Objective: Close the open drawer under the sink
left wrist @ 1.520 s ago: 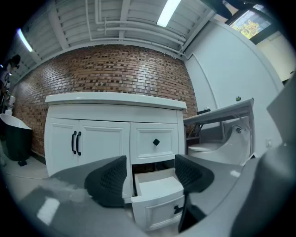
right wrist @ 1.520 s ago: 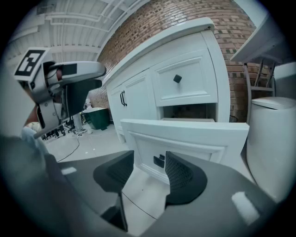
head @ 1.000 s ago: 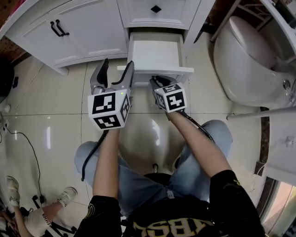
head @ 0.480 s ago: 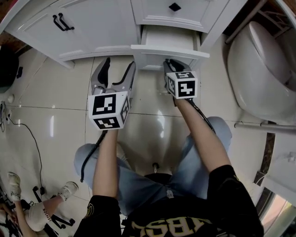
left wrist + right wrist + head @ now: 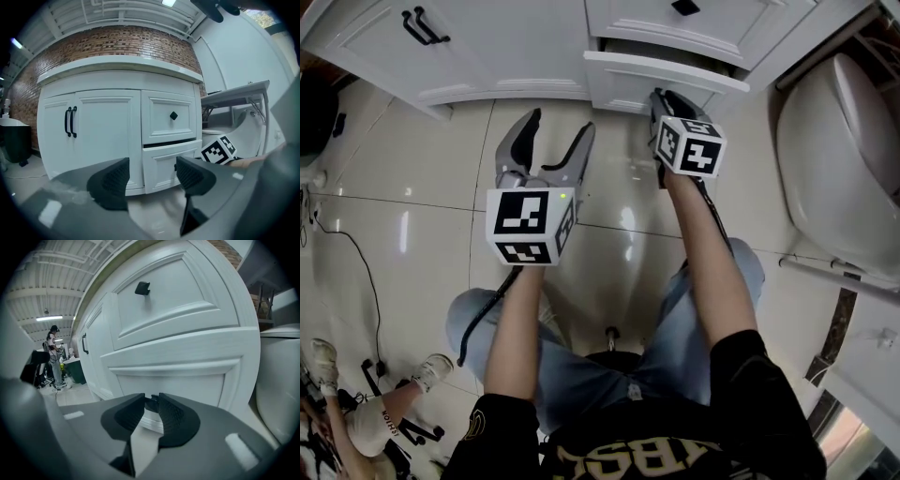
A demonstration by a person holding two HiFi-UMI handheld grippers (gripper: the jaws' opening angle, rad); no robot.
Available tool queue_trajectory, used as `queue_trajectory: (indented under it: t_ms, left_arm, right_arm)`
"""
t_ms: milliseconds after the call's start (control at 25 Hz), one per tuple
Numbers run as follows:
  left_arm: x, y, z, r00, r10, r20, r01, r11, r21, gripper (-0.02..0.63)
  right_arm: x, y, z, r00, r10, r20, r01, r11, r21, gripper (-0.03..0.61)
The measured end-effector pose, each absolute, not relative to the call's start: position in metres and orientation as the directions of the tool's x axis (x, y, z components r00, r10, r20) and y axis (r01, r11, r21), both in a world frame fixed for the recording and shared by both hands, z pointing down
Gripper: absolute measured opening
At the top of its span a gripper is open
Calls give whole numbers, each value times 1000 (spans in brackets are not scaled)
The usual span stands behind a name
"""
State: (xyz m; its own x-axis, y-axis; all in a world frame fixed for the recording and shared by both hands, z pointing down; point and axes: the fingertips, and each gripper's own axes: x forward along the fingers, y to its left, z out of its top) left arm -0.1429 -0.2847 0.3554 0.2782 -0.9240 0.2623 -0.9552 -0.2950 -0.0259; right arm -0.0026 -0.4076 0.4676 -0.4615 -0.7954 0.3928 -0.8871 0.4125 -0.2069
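The lower drawer under the sink stands out only a little from the white cabinet, with a dark slit above it. My right gripper is shut, its tips against the drawer front at the small black knob, which shows just beyond the closed fingertips. Whether the pads pinch the knob cannot be told. My left gripper hangs open and empty over the floor, left of the drawer and short of the cabinet; between its fingers shows the drawer front.
The upper drawer with a black knob is closed. Double cabinet doors with black handles stand at the left. A white toilet stands close on the right. A black cable lies on the glossy tiles at the left.
The drawer has slid from wide open to nearly flush with the cabinet. My right gripper travelled with it toward the cabinet. The left gripper drifted slightly forward, still open.
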Motion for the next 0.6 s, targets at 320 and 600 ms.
queue_trajectory:
  t_ms: [320, 600]
  left_arm:
    - [-153, -287, 370, 268, -914, 305, -957, -290, -26, 314]
    - [-152, -286, 369, 270, -911, 312, -953, -300, -49, 314]
  right_arm:
    - [-1, -445, 465, -439, -822, 363, -899, 396, -189, 87]
    - [0, -447, 465, -433, -816, 384, -902, 395, -175, 91]
